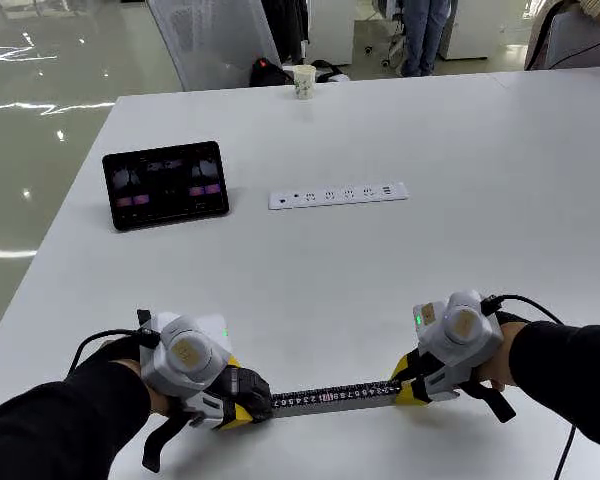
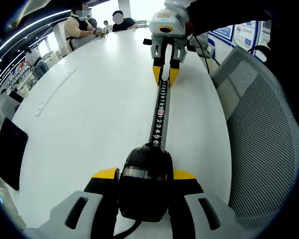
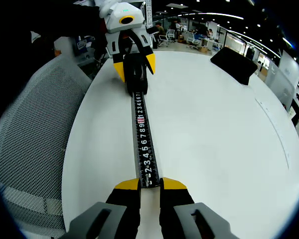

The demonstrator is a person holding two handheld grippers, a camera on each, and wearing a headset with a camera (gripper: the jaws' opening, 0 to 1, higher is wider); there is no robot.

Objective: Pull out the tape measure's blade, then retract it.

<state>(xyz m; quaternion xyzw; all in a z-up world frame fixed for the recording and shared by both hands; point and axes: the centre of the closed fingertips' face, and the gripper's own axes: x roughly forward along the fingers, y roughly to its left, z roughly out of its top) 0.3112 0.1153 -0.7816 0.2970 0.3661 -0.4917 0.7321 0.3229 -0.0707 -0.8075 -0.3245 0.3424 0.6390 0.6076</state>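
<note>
While your left hand-held gripper (image 2: 144, 175) clamps the black tape-measure case (image 1: 250, 392) and your right hand-held gripper (image 3: 149, 185) pinches its dark numbered blade (image 3: 143, 139): risk, slackened pinch, blade whips back.

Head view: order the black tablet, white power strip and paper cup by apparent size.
1. Black rectangular tablet
2. Long white plastic power strip
3. Small white paper cup, which also stands farthest away

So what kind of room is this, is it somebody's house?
Probably an office or lab workspace, not a house: a big white table with a power strip and a tablet on it, a mesh office chair alongside, and people sitting at the far end.
</note>
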